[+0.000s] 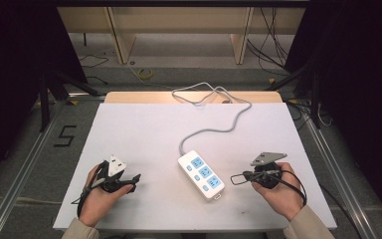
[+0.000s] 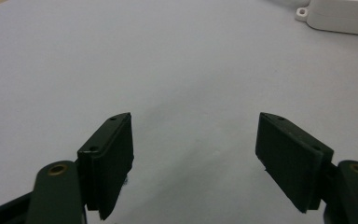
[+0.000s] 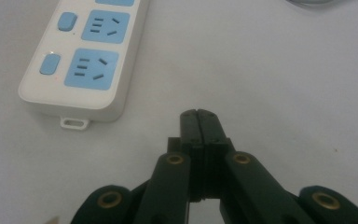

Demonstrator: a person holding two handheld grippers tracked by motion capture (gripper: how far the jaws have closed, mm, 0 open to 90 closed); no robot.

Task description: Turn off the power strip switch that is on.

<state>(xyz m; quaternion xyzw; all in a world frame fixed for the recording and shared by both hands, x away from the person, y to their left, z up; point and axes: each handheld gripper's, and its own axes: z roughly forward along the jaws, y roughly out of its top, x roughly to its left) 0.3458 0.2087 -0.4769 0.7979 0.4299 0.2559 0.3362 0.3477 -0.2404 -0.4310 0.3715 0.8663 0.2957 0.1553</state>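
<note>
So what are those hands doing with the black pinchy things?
A person sits at a white table with a black two-jaw gripper in each hand. Between them lies a white power strip with blue sockets, its grey cable trailing toward the far edge. The left gripper has its jaws wide open over bare table. The right gripper has its jaws shut, empty, pointing near the strip's end. Nothing is held.

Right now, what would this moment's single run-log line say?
left gripper: open, empty | right gripper: fingers shut, empty, beside power strip | power strip: flat on table, untouched, cord trailing away
</note>
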